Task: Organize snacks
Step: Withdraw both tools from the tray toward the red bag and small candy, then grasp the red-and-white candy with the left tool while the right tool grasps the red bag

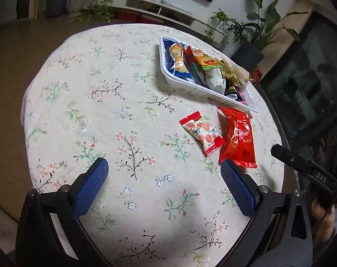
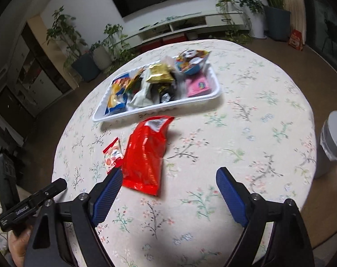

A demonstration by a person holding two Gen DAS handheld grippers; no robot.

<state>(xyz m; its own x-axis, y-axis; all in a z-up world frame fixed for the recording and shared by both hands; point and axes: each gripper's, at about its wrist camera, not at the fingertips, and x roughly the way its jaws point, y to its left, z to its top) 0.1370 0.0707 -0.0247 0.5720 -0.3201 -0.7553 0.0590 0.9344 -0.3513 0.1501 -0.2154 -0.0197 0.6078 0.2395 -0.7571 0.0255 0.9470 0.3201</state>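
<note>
Both grippers, left gripper (image 1: 164, 169) and right gripper (image 2: 167, 178), tilt downward over the table (image 1: 101, 111), wide open, empty.

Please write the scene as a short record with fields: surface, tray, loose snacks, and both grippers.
surface: round table with floral cloth
tray: white rectangular plastic tray, full of wrapped snacks
loose snacks: shiny red foil packet and small red-and-white nut packet, side by side on the cloth, outside the tray
left hand-held gripper: open, empty
right hand-held gripper: open, empty
</note>
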